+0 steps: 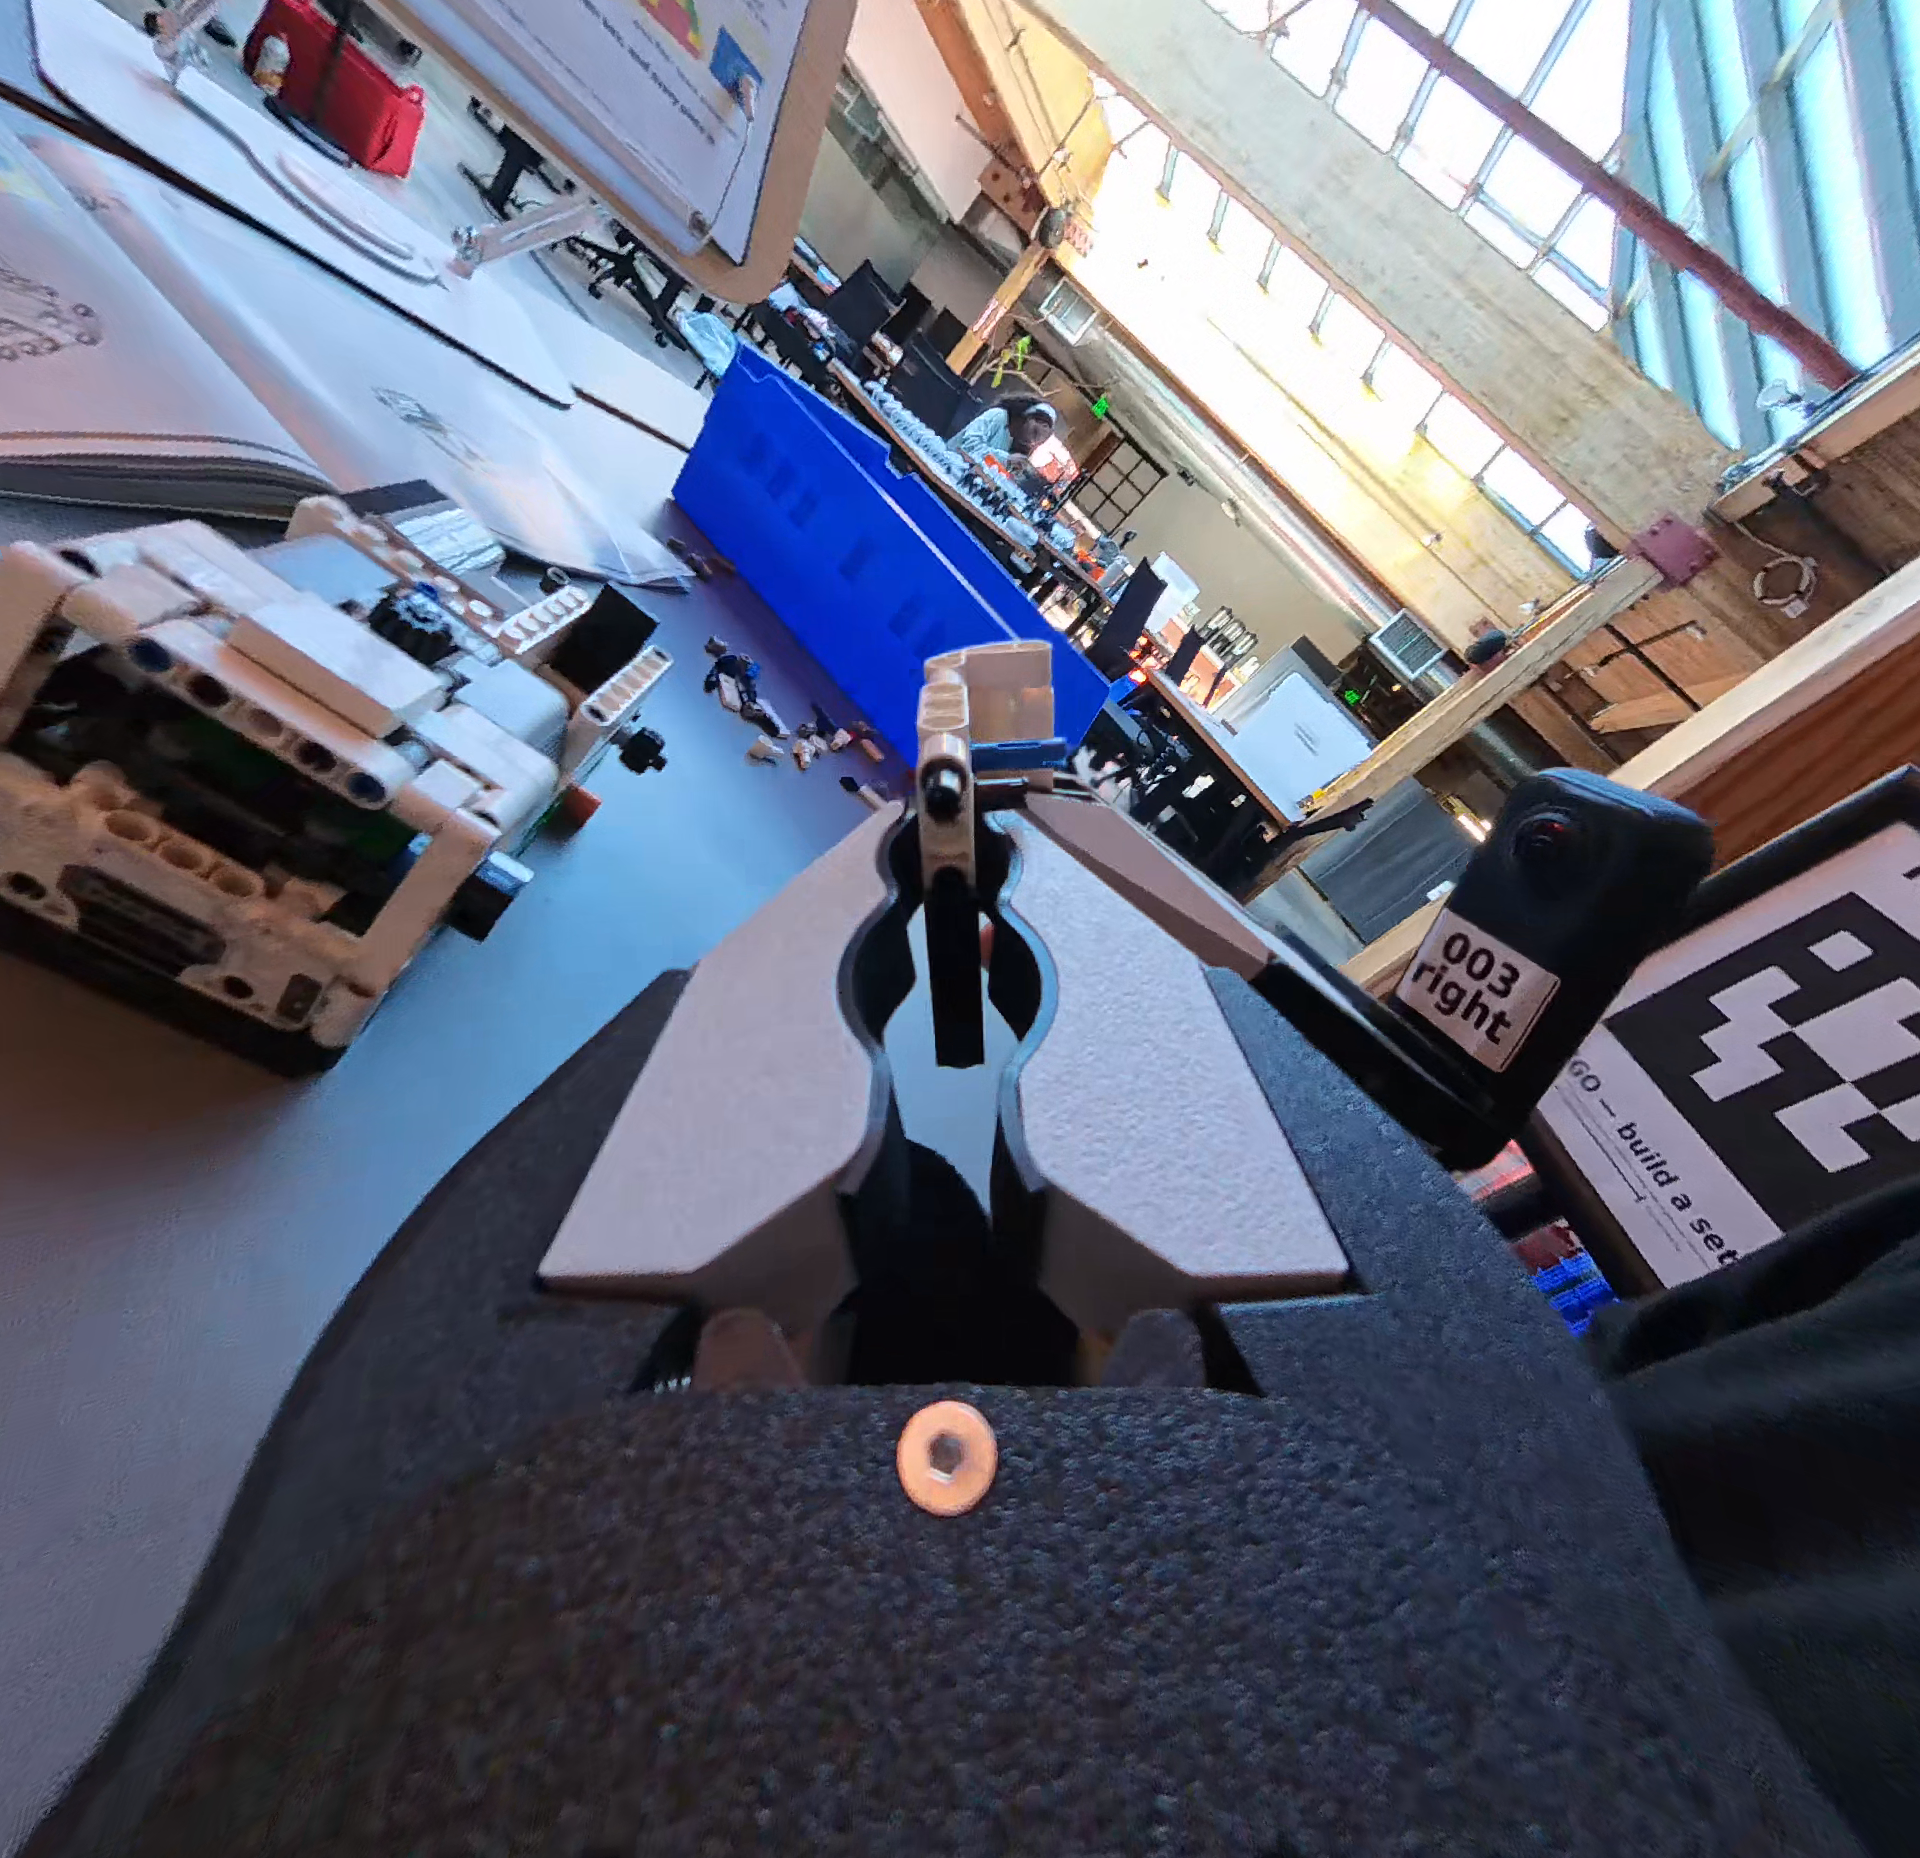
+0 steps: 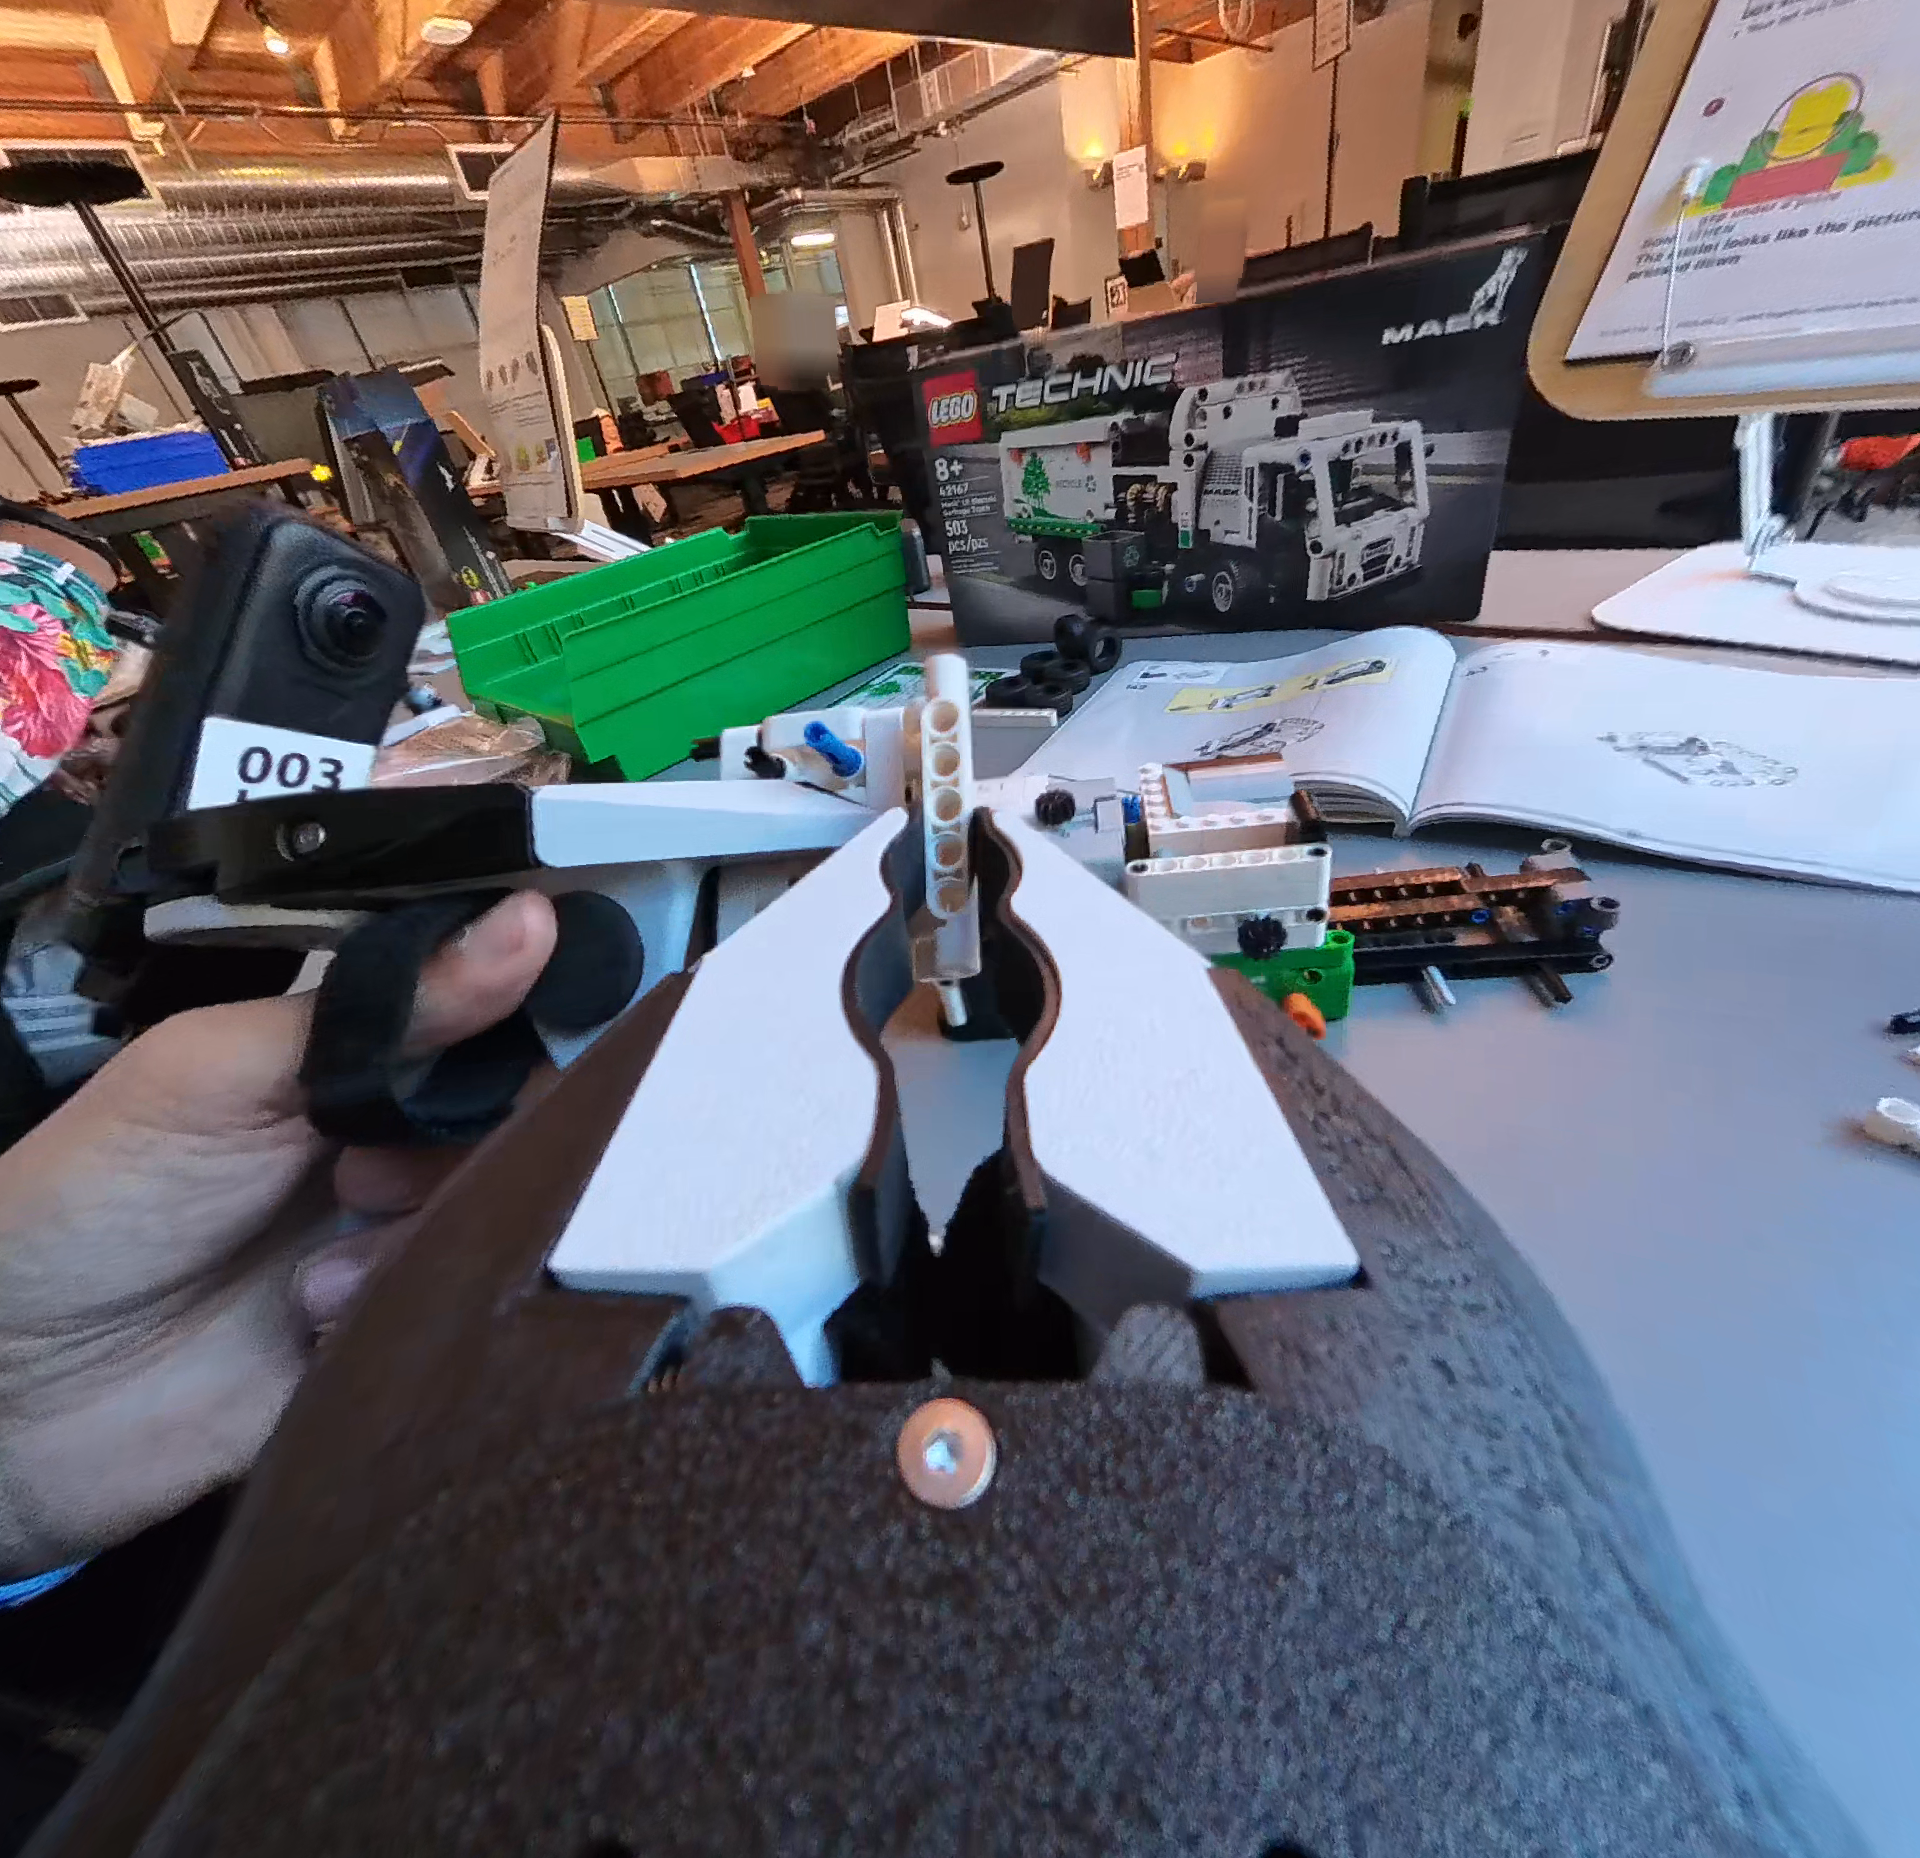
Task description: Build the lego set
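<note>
My left gripper (image 1: 951, 821) is shut on a small white beam sub-assembly (image 1: 982, 707) with a black pin and a blue pin, held above the table. My right gripper (image 2: 948, 821) is shut on a white beam with holes (image 2: 948, 769) that stands upright and looks like part of the same sub-assembly. The two grippers meet at right angles: the left gripper (image 2: 852, 811) comes in from the left in the right wrist view, and the right gripper (image 1: 1060, 821) comes in from the right in the left wrist view. The partly built white truck (image 1: 239, 800) (image 2: 1226, 863) sits on the table.
An open instruction booklet (image 2: 1507, 748), the set's box (image 2: 1247, 478), a green bin (image 2: 686, 634) and black tyres (image 2: 1060, 665) lie behind. A black chassis frame (image 2: 1475, 925) lies beside the truck. A blue bin (image 1: 862, 561) and loose small pieces (image 1: 790, 728) lie ahead of the left gripper. Only a small space, under 4 cm, lies between the two pairs of fingers.
</note>
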`<action>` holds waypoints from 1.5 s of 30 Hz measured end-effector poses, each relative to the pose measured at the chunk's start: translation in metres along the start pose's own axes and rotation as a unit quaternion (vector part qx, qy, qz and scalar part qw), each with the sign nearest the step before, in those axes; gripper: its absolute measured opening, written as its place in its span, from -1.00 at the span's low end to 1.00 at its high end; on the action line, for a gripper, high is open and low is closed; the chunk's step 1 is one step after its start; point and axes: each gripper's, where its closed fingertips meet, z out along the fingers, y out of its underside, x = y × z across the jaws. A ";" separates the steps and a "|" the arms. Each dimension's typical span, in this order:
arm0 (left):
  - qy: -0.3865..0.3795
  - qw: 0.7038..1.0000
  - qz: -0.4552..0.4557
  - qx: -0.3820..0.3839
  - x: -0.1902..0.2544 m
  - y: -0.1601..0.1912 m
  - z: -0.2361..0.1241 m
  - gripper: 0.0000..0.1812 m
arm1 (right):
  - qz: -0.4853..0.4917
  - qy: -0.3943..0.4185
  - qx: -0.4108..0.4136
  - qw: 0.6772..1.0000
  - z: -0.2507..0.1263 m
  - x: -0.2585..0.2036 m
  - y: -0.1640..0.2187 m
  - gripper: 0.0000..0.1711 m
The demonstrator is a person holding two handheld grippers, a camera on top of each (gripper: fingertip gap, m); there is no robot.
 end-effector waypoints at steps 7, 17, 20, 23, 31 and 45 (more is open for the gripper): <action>-0.068 0.994 0.075 -0.050 -0.023 -0.006 -0.025 -0.93 | -0.025 -0.107 -0.031 0.993 -0.016 -0.004 -0.001 -0.86; -0.130 0.968 0.118 -0.182 -0.075 0.018 -0.068 -0.93 | -0.241 -0.175 -0.316 0.901 -0.049 0.021 0.081 -0.74; -0.119 0.963 0.121 -0.211 -0.075 0.025 -0.067 -0.93 | -0.271 -0.244 -0.354 0.861 -0.035 0.017 0.079 -0.70; -0.114 0.958 0.135 -0.226 -0.077 0.027 -0.067 -0.93 | -0.338 -0.310 -0.403 0.792 -0.027 0.013 0.091 -0.75; -0.083 0.955 0.200 -0.201 -0.071 0.022 -0.063 -0.93 | -0.385 -0.395 -0.506 0.663 -0.029 0.007 0.118 -0.93; -0.035 0.970 0.116 -0.213 -0.063 0.034 -0.040 -0.93 | -0.415 -0.152 -0.059 0.895 -0.004 -0.043 0.020 -0.93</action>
